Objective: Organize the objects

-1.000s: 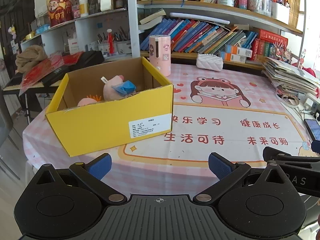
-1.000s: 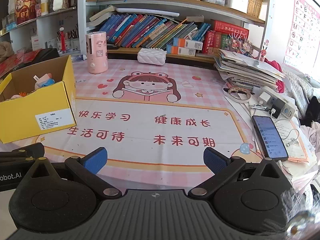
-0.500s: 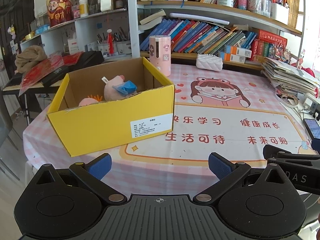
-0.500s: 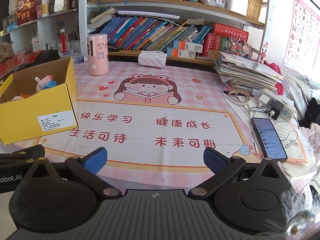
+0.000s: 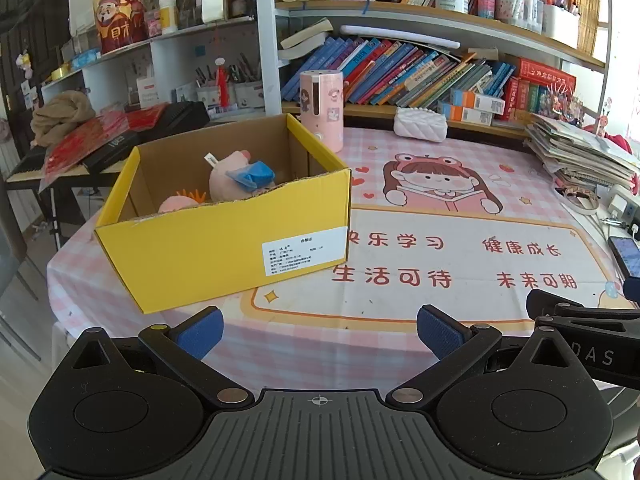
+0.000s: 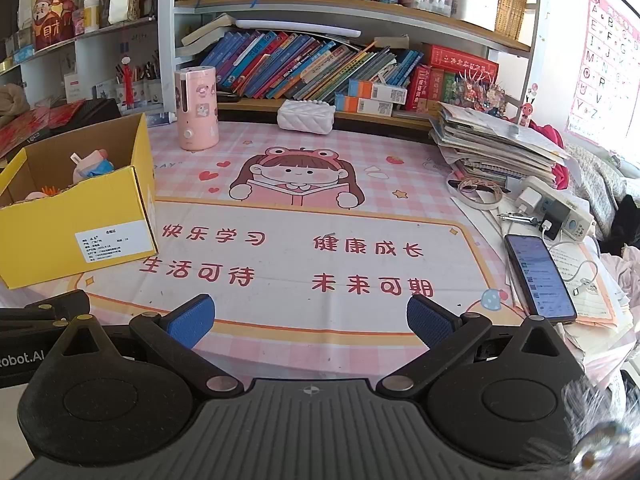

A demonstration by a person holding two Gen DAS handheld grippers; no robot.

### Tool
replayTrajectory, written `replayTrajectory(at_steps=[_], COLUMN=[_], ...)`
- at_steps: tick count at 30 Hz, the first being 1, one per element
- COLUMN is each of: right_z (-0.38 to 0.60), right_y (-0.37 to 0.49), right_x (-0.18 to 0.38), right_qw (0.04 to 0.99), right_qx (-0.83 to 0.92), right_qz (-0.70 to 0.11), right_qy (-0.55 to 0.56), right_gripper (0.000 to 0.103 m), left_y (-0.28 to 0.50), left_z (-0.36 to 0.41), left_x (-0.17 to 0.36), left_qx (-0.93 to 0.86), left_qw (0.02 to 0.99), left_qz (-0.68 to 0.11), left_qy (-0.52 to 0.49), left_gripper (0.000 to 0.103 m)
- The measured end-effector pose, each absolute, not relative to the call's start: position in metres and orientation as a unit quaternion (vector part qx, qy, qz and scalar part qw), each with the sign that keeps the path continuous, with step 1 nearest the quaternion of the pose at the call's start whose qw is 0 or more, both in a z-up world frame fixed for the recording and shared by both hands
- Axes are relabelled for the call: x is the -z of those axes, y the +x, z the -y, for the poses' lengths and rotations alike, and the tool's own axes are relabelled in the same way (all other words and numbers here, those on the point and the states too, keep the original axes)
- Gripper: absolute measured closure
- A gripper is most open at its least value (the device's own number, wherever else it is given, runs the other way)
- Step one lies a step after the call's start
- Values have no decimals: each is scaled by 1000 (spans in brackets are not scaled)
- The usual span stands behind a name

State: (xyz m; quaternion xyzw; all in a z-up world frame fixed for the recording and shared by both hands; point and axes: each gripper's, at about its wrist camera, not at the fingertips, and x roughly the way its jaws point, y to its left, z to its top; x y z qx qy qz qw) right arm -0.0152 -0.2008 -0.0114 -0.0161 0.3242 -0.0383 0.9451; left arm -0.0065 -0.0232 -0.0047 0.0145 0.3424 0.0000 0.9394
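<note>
**Toys in the box, both grippers empty at the near edge**

A yellow box (image 5: 224,236) stands open-topped on the left part of the tabletop (image 5: 400,208), on a pink checked cloth printed with a reading girl and red characters. Its near wall carries a white label. Inside, toward the back, lies a pink plush (image 5: 228,178) with a blue piece on its front and a small white tag sticking up; beside it, nearer the front wall, part of a second pink toy (image 5: 176,202) with orange spikes shows above the rim. The rest of the box floor is hidden by the front wall.

Just behind the box's far right corner a pink cylinder (image 5: 322,110) stands upright, and further right along the back edge rests a white quilted pouch (image 5: 420,124). At the right edge of the tabletop are a stack of papers (image 6: 496,148), a power strip (image 6: 556,210) and a phone (image 6: 540,276) lying face up with its screen lit.

The left gripper (image 5: 318,330) hovers over the near edge, jaws wide, nothing between the blue pads; the box is just ahead and to its left. The right gripper (image 6: 310,322) is beside it, jaws likewise wide and empty, facing the bare middle of the cloth, well apart from the box.
</note>
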Motion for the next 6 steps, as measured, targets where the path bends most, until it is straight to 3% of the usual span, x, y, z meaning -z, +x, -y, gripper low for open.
replayTrajectory(at_steps=[6], right_z=[200], right_y=[-15], right_x=[12], right_qw=[945], right_qx=[40], right_qz=[-324], right_qy=[-16], right_gripper=[0], left_y=[-6], left_z=[23], left_x=[5], left_qx=[6], left_qw=[939], left_qz=[-344], left_qy=[13], left_gripper=[0])
